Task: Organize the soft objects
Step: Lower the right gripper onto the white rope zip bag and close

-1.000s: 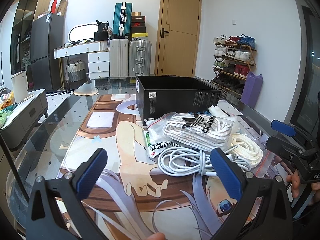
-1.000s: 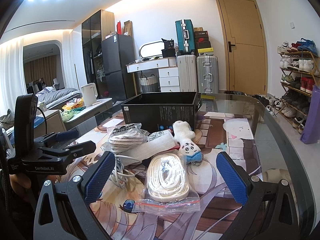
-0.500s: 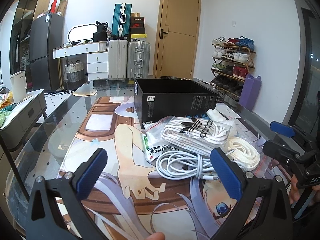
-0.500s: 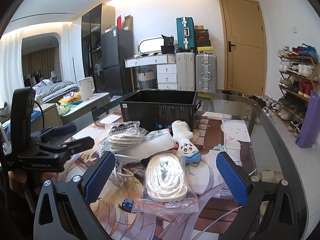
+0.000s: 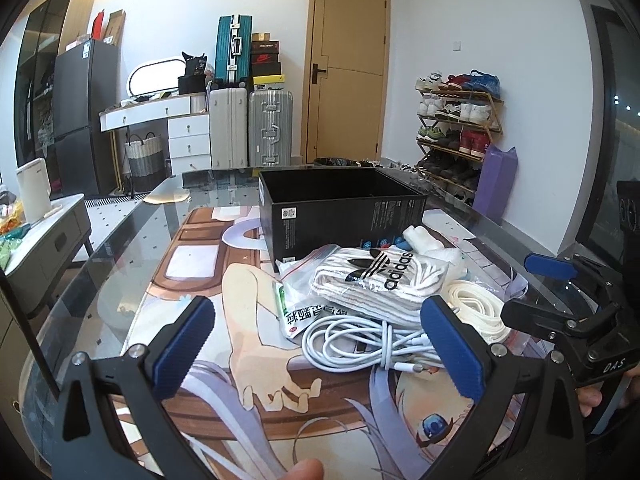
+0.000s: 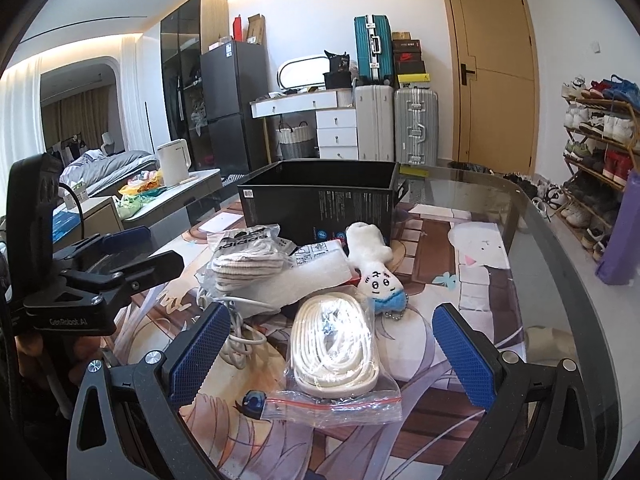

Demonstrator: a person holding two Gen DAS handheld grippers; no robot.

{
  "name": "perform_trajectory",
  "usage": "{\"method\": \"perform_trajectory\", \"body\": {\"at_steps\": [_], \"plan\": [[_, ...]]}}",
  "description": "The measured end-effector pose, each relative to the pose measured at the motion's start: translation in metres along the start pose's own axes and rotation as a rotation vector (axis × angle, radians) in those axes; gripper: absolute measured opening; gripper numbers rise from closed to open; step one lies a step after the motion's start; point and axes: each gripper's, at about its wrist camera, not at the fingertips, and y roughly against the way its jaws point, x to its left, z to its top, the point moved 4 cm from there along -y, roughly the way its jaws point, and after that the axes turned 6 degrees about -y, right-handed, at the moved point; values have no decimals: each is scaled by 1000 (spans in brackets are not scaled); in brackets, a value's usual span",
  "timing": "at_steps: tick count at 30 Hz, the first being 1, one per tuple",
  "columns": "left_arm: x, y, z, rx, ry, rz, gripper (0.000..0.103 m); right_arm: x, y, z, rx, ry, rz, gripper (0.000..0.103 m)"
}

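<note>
Both grippers hover over the glass table with its anime-print mat [image 5: 240, 364], fingers spread wide, nothing between the pads. Left gripper [image 5: 316, 344] fills the bottom of the left wrist view, blue ribbed pads apart; just past its right pad lies the coiled white charging cable [image 5: 360, 344]. Above the cable, centre frame: white adidas socks in a clear zip bag [image 5: 380, 280], a green-and-white printed packet [image 5: 304, 312] touching the bag's lower left edge. Right gripper [image 6: 332, 352] at the bottom of the right wrist view, pads apart, straddling the cream flat lace coil in a clear red-zip bag [image 6: 336, 348] at lower centre. White plush keychain toy with blue collar [image 6: 372, 264] sits just above the lace bag, leaning toward the open black cardboard box [image 6: 320, 200] at centre frame. Box interior looks dark, contents cannot tell. All soft items piled in front of the box, on the mat, outside it. Right gripper also shows at right edge of the left view, left gripper at left edge of the right view.
</note>
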Motion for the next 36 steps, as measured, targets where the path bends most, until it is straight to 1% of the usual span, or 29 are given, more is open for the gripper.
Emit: {"method": "perform_trajectory", "body": {"at_steps": [6, 9, 11, 13, 16, 23, 25, 27, 31, 34, 36], "plan": [[1, -5, 2, 20, -1, -18, 103, -7, -11, 0, 60, -10, -47, 103], [-1, -6, 4, 18, -10, -5, 103, -10, -16, -1, 89, -20, -50, 103], [-2, -7, 5, 21, -23, -1, 103, -10, -20, -3, 111, -9, -54, 103], [-2, -8, 6, 24, -21, -18, 103, -8, -26, -7, 143, 16, -81, 103], [-1, -10, 9, 37, -8, -35, 103, -9, -35, -11, 190, 9, -78, 103], [5, -12, 12, 48, 3, -46, 103, -11, -50, -13, 244, -7, -91, 102], [6, -13, 11, 53, -3, -33, 103, -10, -56, -13, 262, -11, -92, 98], [5, -14, 10, 57, -10, -28, 103, -11, -59, -14, 285, -15, -88, 89], [1, -15, 10, 66, -30, -15, 103, -7, -60, -14, 282, 11, -87, 83], [-1, -14, 10, 65, -39, -11, 103, -3, -58, -15, 272, 39, -78, 67], [-2, -14, 10, 68, -44, -7, 103, -2, -55, -16, 268, 43, -75, 62]]}}
